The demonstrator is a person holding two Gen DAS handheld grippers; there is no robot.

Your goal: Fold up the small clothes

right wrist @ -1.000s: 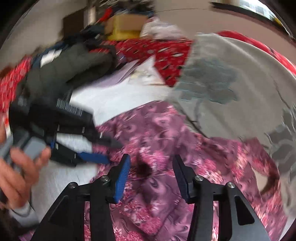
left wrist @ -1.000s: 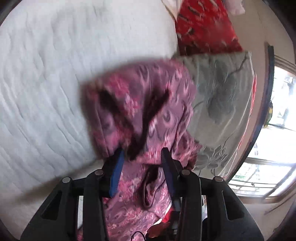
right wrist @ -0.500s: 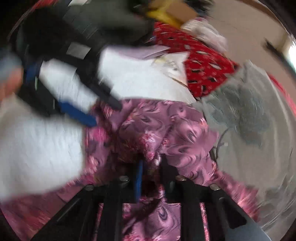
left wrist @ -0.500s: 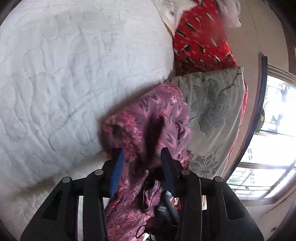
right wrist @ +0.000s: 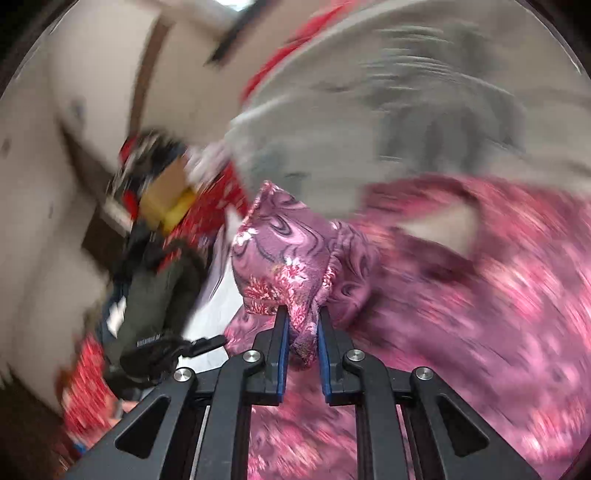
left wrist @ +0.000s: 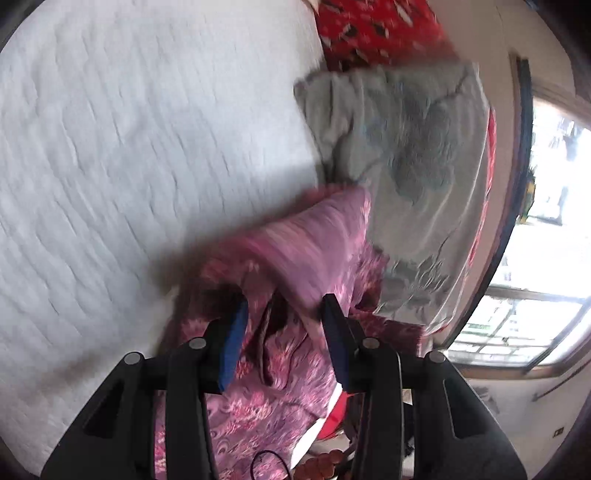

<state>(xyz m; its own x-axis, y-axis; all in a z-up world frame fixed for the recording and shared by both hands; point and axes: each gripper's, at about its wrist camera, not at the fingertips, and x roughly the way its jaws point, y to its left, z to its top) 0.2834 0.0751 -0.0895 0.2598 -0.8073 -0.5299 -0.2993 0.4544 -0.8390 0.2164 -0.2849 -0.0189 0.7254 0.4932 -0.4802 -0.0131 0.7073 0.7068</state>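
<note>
A purple and pink patterned garment (left wrist: 314, 251) lies bunched at the edge of a white quilted bed (left wrist: 147, 147). My left gripper (left wrist: 284, 325) holds a thick bunch of it between its blue pads, with a dark fold showing in the gap. In the right wrist view, my right gripper (right wrist: 302, 332) is shut on a narrow fold of the same garment (right wrist: 280, 251). That pinched corner stands up above the pads, and the rest of the cloth spreads to the right, blurred.
A grey flowered blanket (left wrist: 406, 147) lies beyond the garment, with red patterned cloth (left wrist: 369, 29) behind it. A bright window (left wrist: 535, 258) is at the right. The right wrist view shows a dark bag (right wrist: 151, 295) and a yellow box (right wrist: 166, 199) at the left.
The right gripper closed on a fold of the garment, then swung and rolled with it. The left gripper shifted a little with its bunch of cloth; the garment now sits more gathered.
</note>
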